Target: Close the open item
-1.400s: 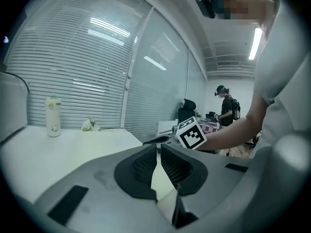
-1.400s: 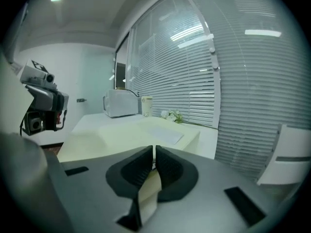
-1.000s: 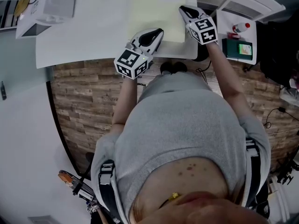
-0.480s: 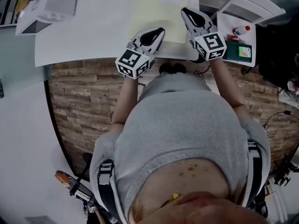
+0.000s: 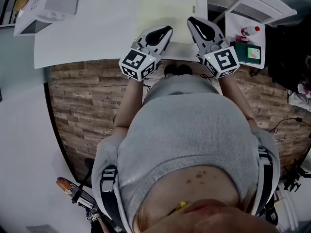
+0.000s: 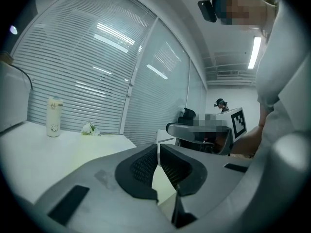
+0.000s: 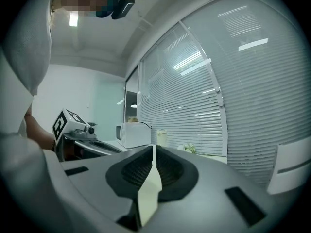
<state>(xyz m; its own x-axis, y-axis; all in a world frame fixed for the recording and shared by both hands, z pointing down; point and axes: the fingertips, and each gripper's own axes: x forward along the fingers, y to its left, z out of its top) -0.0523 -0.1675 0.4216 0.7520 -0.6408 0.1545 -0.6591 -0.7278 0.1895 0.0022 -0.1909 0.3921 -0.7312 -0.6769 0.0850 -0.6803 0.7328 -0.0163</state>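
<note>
A white microwave (image 5: 51, 4) (image 7: 133, 135) stands at the far left of the white table (image 5: 97, 38). I cannot tell from these views whether its door stands open. My left gripper (image 5: 164, 31) (image 6: 158, 147) hovers over the table's near edge, jaws shut with nothing between them. My right gripper (image 5: 193, 21) (image 7: 153, 149) is beside it, raised and roughly level, also shut and empty. Both point out over a pale yellow mat (image 5: 165, 8), well apart from the microwave. Each gripper shows in the other's view, the right gripper (image 6: 228, 130) and the left gripper (image 7: 73, 127).
A white tumbler (image 6: 53, 116) and a small flower sprig (image 6: 88, 128) stand at the table's back by the window blinds (image 6: 92, 72). A side table (image 5: 248, 38) at right holds a red-capped bottle (image 5: 250, 29) and a green box (image 5: 252, 52). Another person (image 6: 221, 103) stands far off.
The right gripper has risen and drawn back towards my body, and its marker cube now sits lower in the head view. The left gripper has stayed nearly still. Both jaws stayed shut.
</note>
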